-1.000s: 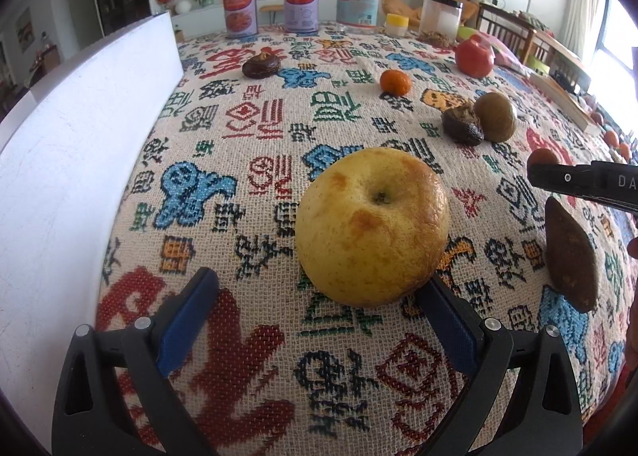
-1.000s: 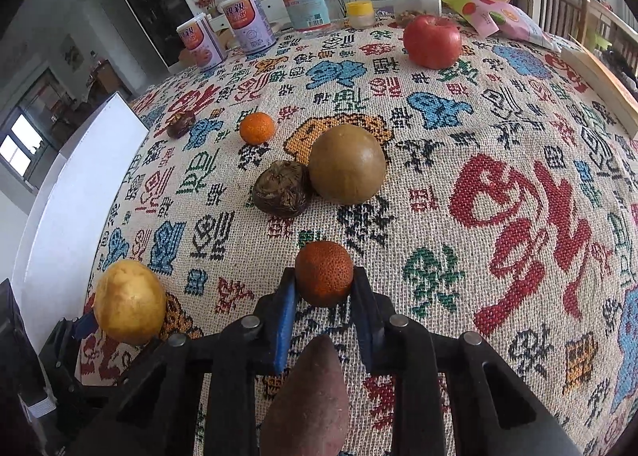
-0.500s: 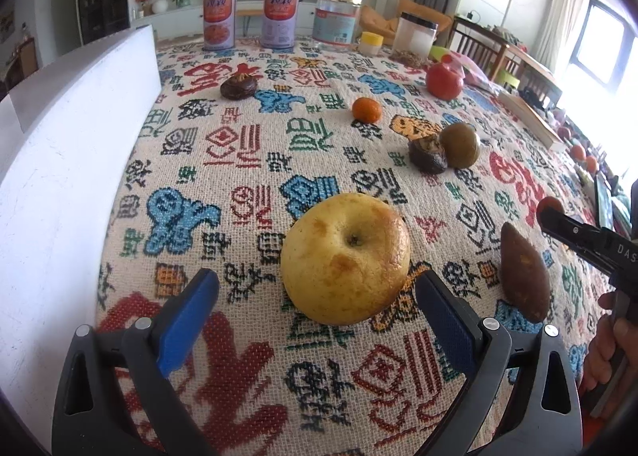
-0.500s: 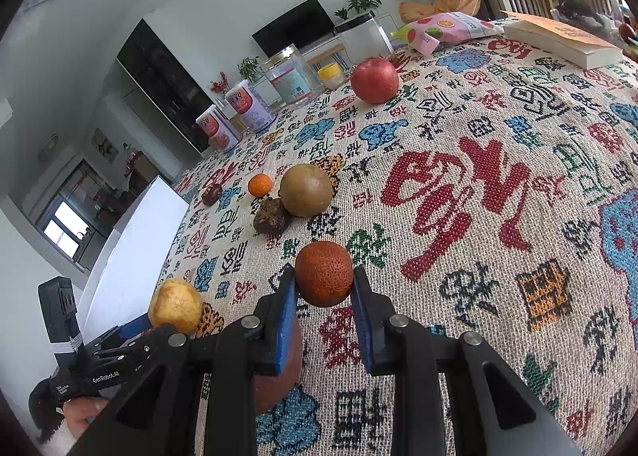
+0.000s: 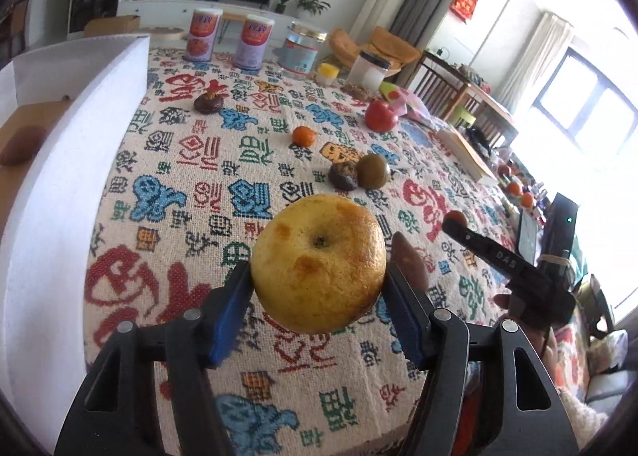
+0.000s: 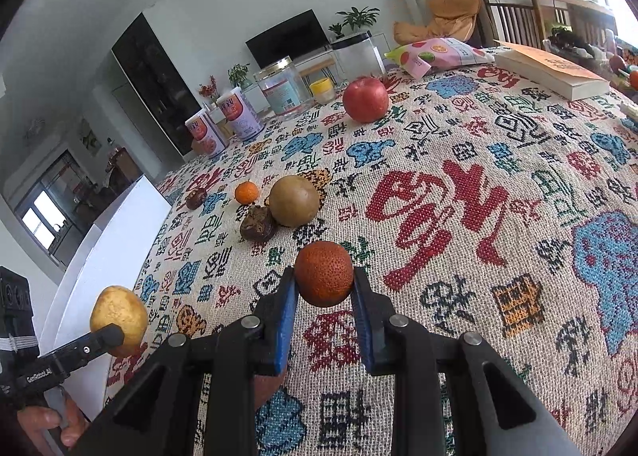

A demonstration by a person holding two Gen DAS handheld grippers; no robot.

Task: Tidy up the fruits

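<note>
Left tongs [image 5: 319, 292] closing on the yellow pear [image 5: 319, 262]; right tongs [image 6: 323, 292] pinch a seemingly dried orange [image 6: 323, 274].

right gripper [image 6: 323, 298]: blue pads clamped on the dark orange fruit [image 6: 323, 273], off the cloth
left gripper [image 6: 104, 337]: far to its left, gripping a yellow pear [image 6: 118, 317]
brown-green fruit [image 6: 294, 200]: ahead, touching a wrinkled dark fruit [image 6: 257, 228]

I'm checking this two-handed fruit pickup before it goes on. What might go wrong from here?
The left gripper is closing on the big yellow fruit with its pads at the widest part only; the fruit may slip out. The right gripper pinches the small dark orange fruit at its fingertips, so a quick swing might drop it.
</note>
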